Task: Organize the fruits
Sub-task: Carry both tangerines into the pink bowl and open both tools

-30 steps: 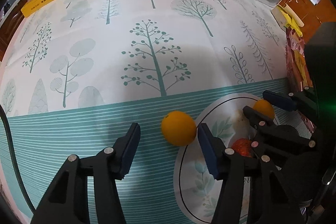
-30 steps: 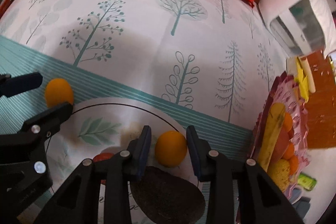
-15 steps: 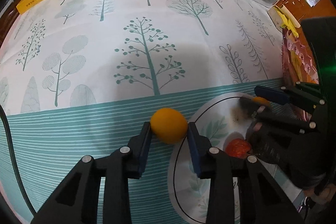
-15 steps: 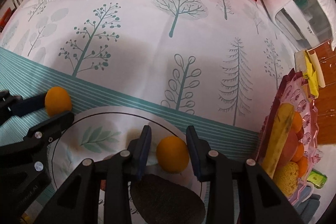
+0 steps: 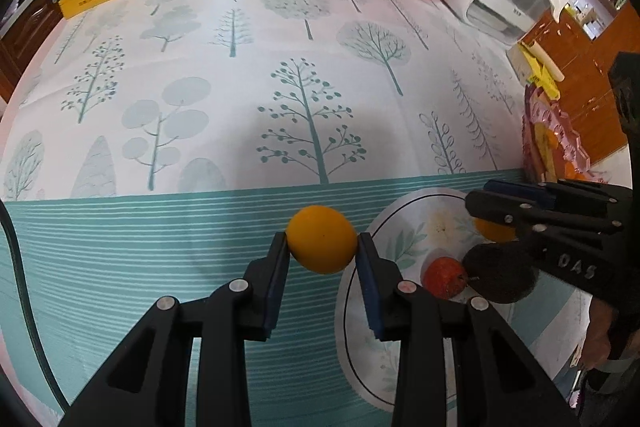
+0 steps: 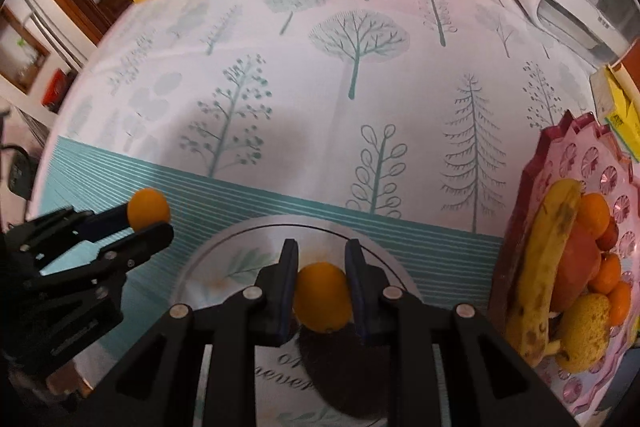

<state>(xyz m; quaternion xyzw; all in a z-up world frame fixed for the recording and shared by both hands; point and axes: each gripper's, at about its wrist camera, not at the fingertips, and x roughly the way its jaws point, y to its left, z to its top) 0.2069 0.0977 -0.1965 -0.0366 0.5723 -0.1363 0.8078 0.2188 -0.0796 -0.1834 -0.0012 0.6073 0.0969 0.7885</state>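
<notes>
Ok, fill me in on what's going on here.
A person is sorting fruit with two hand-held tongs. The left tongs are shut on an orange just beside the round plate. The right tongs grip a second orange over that plate, above a dark avocado. A pink fruit tray sits to the right.

first orange: round, pinched in my left gripper | second orange: pinched in my right gripper, over plate
</notes>
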